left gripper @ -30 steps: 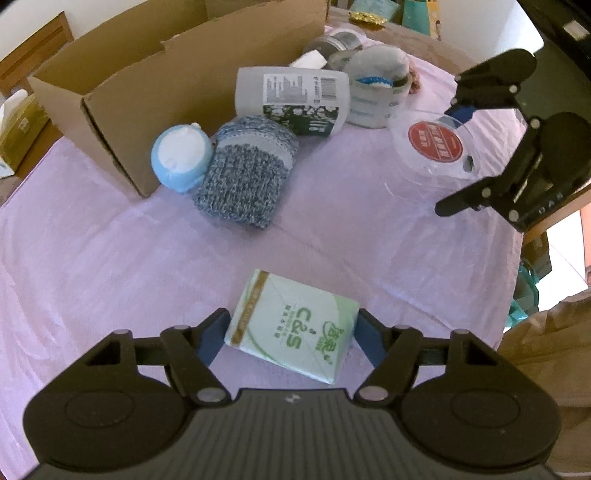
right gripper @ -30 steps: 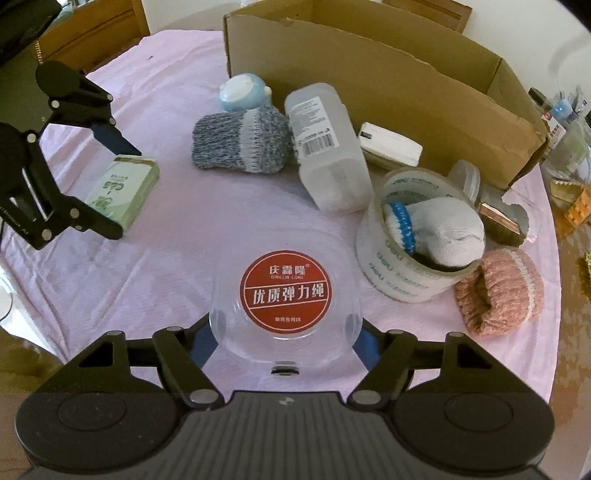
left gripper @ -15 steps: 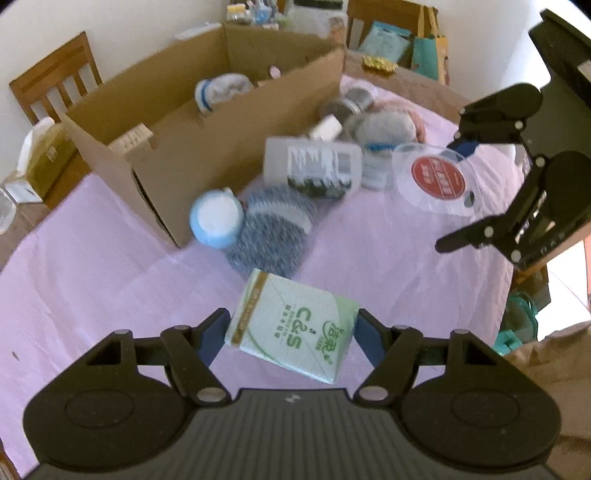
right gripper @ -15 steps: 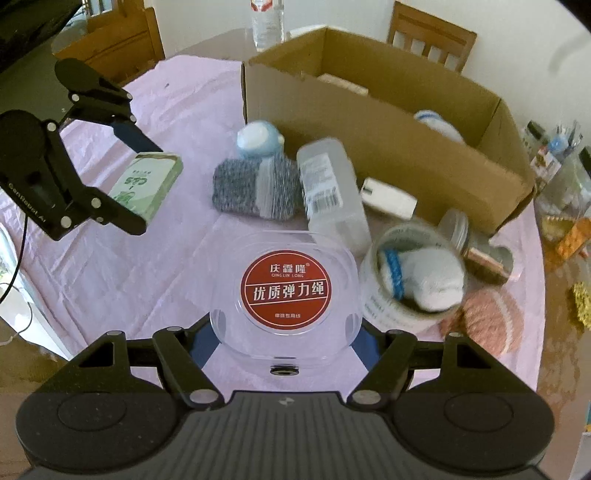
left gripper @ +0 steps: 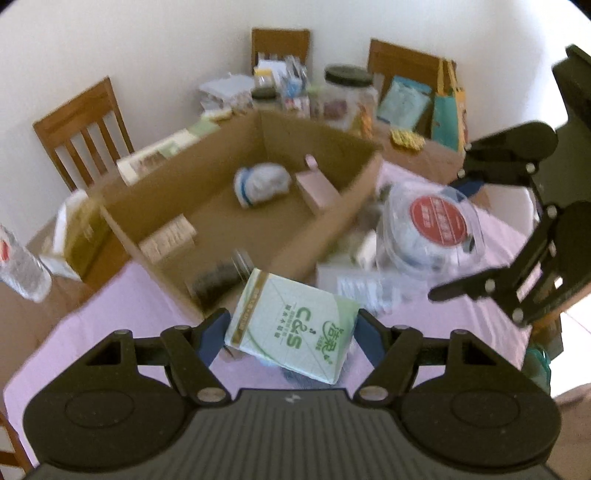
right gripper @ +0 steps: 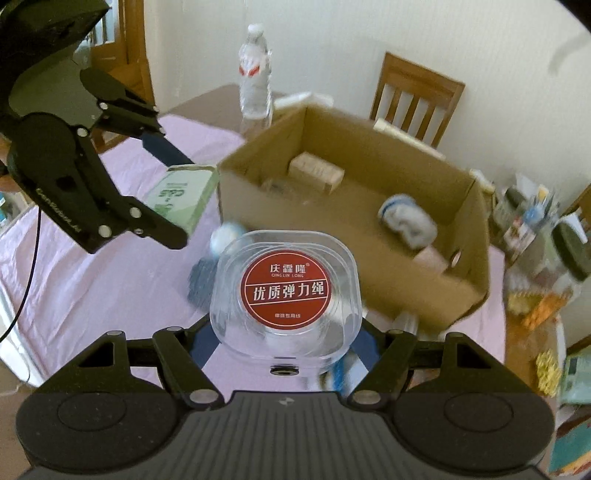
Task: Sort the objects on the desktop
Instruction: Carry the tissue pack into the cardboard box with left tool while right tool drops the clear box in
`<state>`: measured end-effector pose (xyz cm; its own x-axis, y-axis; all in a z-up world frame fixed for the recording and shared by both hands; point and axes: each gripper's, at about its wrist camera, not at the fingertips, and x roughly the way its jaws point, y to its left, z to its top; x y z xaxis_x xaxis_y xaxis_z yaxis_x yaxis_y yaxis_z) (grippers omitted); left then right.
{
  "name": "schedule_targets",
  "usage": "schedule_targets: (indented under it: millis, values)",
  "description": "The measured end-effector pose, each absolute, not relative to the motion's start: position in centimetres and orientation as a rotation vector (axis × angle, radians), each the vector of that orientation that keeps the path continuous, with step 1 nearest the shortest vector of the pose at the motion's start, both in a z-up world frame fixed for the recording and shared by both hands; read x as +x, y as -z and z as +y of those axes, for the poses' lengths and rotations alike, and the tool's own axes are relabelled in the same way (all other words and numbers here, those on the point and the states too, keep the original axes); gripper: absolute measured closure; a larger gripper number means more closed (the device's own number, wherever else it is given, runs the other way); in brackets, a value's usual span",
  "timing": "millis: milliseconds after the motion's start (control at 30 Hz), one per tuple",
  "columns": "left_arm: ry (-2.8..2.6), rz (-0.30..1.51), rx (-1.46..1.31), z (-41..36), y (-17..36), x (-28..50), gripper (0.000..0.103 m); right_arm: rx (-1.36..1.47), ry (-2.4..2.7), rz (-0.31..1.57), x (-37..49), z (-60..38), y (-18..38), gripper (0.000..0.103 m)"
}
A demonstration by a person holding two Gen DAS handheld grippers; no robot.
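Wooden chairs (left gripper: 85, 129) stand against the white wall (right gripper: 369, 33). A water bottle (right gripper: 255, 74) stands upright at the far edge of the pink-clothed tabletop (right gripper: 92, 280); jars (left gripper: 347, 92) crowd behind.

A pink cloth (right gripper: 92, 288) covers most of the tabletop (right gripper: 207, 99), whose bare brown wood shows at the far edge. An open cardboard box (right gripper: 369, 258) stands on the cloth. Just beside its near wall lie a blue-and-white round thing (right gripper: 223, 236) and a grey knitted piece (right gripper: 199, 280), both blurred. A clear water bottle (right gripper: 255, 77) stands upright on the bare wood behind the box. Jars and packets (left gripper: 332, 92) crowd the far side
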<state>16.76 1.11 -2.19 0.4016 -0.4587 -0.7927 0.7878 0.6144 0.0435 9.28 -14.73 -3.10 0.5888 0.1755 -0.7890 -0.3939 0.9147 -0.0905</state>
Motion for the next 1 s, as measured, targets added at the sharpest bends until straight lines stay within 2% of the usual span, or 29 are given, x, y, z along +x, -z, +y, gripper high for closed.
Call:
schedule_targets:
  millis: [400, 733, 1000]
  values:
    - [0.79, 0.789, 0.442, -2.7, -0.1, 24.2, 0.03, -0.295, -0.326, 0.807, 14.6, -15.8, 0.0, 0.025]
    - [0.731, 0.861, 0.445, -4.6, 2.7, 29.4, 0.03, -0.283, -0.246, 0.864, 20.8, -15.7, 1.2, 0.025]
    - [0.694, 0.921, 0.439, -4.3, 5.2, 31.0, 0.03, -0.246, -0.261, 0.947, 22.1, -15.3, 3.5, 0.025]
